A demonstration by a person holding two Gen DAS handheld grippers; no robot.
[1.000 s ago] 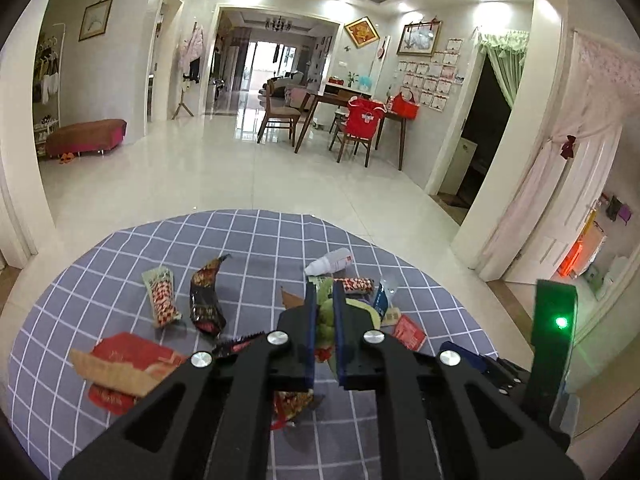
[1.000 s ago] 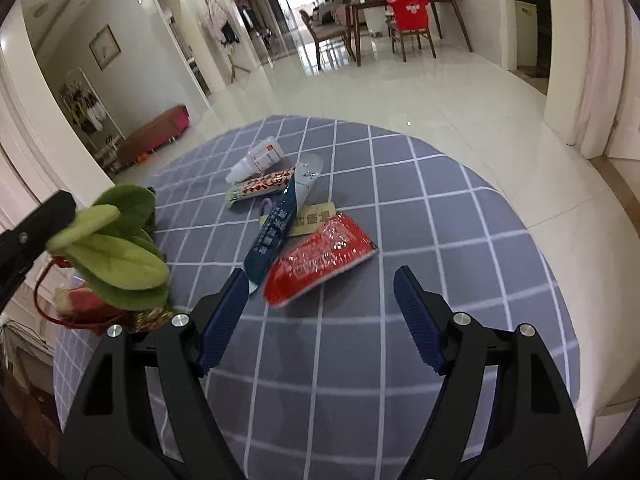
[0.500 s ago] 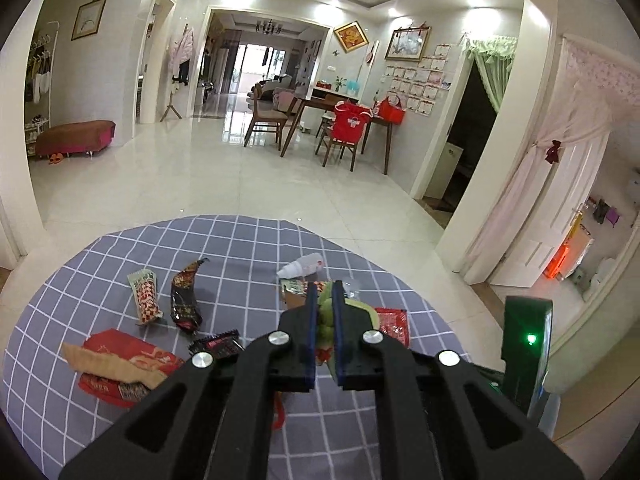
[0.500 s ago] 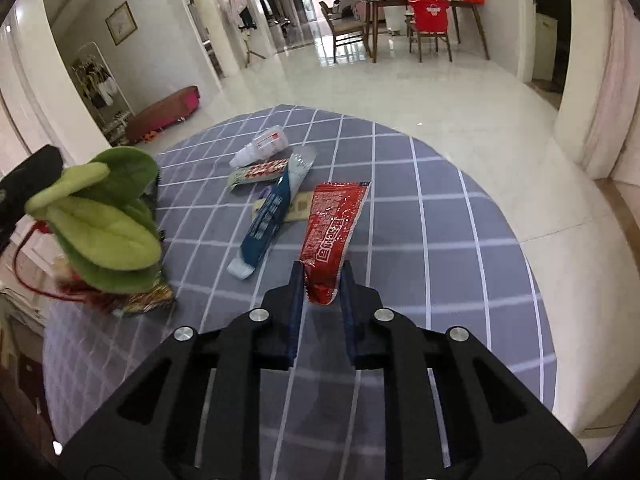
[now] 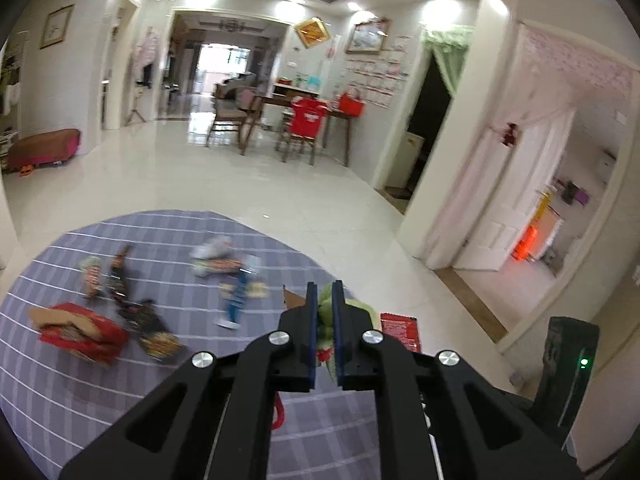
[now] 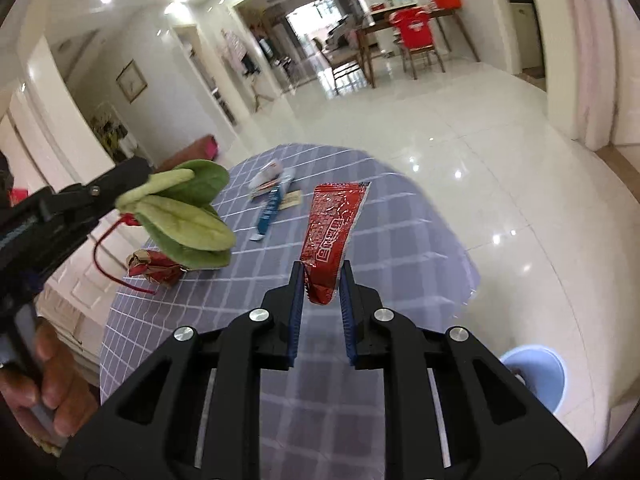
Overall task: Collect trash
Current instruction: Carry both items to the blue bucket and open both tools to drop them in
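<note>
Change, right gripper (image 6: 322, 280): a second ago its jaws stood wide over the red packet (image 6: 334, 232), which lay flat on the table (image 6: 400, 248); they have since closed on the packet's near end, and the packet now hangs in the air above the cloth.
Change, left gripper (image 5: 325, 300): clamped on the green leaves (image 5: 326, 308) then as now; the table and its litter sit lower and further left in its view, and blurred.
Right gripper, state: nearly closed, blue pads (image 6: 297, 300) pinching the packet's crumpled lower end.
Red packet, place: it sticks up and away from the right fingertips, its far end tilted right, over the table's right part; in the left view its edge (image 5: 400, 330) shows just right of the left fingers.
Left gripper, state: closed tight on the leaves, only a thin gap between the pads.
Leaves, place: in the right view (image 6: 188, 216) they fan out past the left gripper's tip (image 6: 120, 184) at the left edge, above the table; a red string (image 6: 112, 264) dangles below them.
Hand (image 6: 48, 380): grips the left gripper's handle, bottom left of the right view.
Blue tube (image 6: 268, 216): on the cloth, beyond and left of the packet, beside other blurred wrappers.
Red box (image 5: 80, 332): on the table's left side, well apart from both grippers.
Blue bin (image 6: 536, 376): on the floor, right of the right gripper.
</note>
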